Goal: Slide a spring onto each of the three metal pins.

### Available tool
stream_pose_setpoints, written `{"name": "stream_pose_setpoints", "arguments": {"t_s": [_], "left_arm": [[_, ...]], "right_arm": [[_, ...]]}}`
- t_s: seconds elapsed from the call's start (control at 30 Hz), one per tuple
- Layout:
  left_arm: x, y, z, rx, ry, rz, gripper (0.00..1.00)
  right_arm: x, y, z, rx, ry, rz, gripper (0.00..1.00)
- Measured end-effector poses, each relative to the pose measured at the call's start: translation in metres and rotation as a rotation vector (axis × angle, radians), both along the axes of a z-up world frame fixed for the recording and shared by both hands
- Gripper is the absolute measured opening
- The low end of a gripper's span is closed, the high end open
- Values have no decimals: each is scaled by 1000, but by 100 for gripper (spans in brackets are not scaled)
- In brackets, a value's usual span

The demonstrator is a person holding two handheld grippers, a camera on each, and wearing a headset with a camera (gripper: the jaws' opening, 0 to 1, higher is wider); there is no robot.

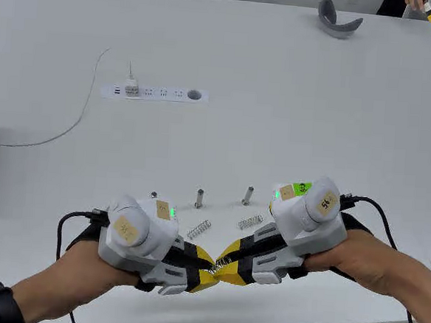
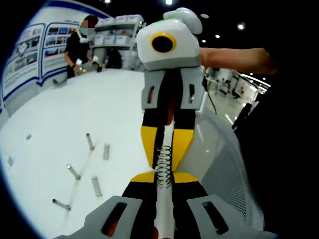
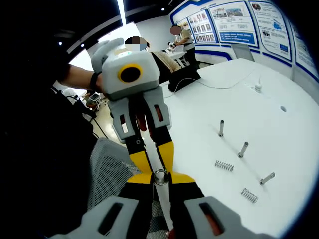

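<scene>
Spring (image 1: 221, 264) clamped by left gripper (image 1: 209, 272) and right gripper (image 1: 232, 263) jaws over white workbench (image 1: 293, 115), posters (image 3: 234, 20) behind.

From the head we look down at the table (image 1: 292, 122), near. The left hand-held gripper (image 1: 206, 273) and right hand-held gripper (image 1: 230, 266) cameras face each other, tips almost meeting; all three views share the pins (image 1: 199, 198).

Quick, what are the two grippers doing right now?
Left gripper: closed, holding the spring.
Right gripper: closed on the same spring's other end.
</scene>
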State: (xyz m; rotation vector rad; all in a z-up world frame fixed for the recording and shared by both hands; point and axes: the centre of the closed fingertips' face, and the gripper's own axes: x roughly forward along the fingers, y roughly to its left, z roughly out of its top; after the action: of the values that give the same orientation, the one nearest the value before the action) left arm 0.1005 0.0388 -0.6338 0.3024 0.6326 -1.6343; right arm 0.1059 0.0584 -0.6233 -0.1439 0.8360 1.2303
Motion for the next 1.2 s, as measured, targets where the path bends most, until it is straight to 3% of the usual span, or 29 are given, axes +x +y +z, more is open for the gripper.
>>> {"name": "stream_pose_setpoints", "arguments": {"t_s": [0.4, 0.7, 1.2], "left_arm": [[-3, 0, -4, 11, -2, -29, 10], [11, 5, -9, -30, 30, 57, 12], [32, 35, -22, -17, 32, 171, 16]], "right_arm": [[-5, 1, -4, -12, 14, 38, 12], [5, 1, -8, -29, -7, 19, 12], [25, 5, -12, -43, -14, -3, 12]]}}
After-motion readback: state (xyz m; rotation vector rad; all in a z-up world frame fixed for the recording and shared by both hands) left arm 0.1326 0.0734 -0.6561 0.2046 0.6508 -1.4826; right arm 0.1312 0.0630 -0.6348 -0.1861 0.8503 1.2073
